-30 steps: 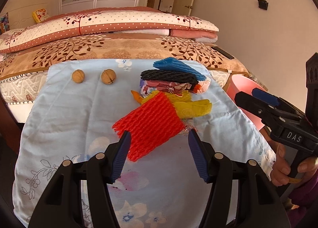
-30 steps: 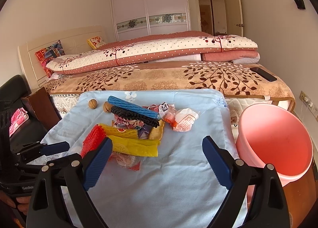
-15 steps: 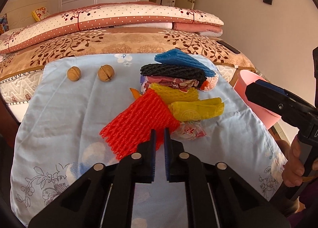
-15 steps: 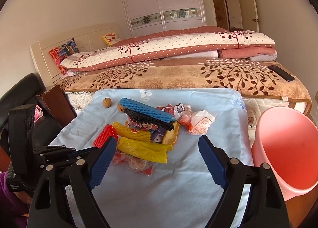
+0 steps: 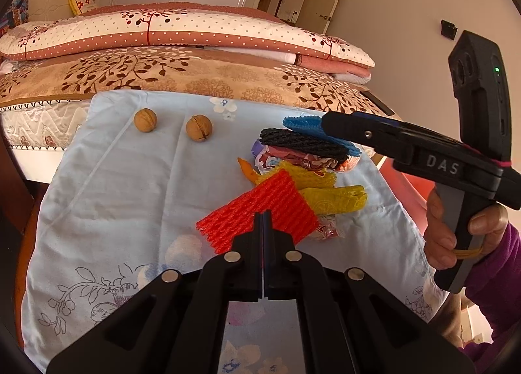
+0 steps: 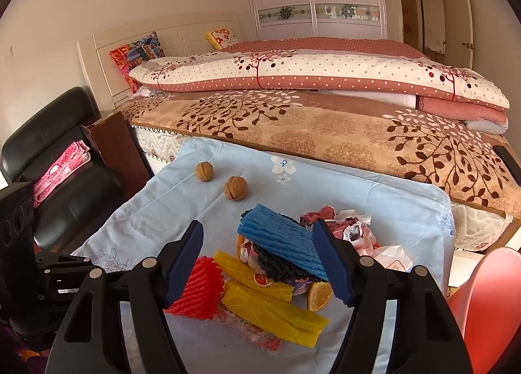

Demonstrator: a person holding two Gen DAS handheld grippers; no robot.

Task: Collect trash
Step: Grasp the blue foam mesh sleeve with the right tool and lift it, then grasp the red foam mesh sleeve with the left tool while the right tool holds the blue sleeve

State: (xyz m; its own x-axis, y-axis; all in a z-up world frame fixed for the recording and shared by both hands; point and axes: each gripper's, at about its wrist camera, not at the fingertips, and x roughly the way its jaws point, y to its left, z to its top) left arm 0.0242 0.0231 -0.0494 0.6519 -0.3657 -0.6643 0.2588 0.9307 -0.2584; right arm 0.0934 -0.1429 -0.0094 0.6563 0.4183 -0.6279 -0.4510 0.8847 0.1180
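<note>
Across the pale blue floral cloth (image 5: 107, 198) spread beside the bed, the trash pile lies well clear of two walnuts (image 5: 199, 127), with the pink plastic bin (image 6: 488, 302) just off the cloth's right edge. A second ago the left gripper (image 5: 262, 221) gaped; now it is clamped flat on the red foam-net sleeve (image 5: 260, 211), ready for lifting binward. The right gripper (image 6: 260, 260) has swung in, jaws closing around the blue foam-net sleeve (image 6: 280, 237), not yet pinching.

Black tool (image 5: 264, 221), blue pads, purple sleeve (image 5: 495, 273).
</note>
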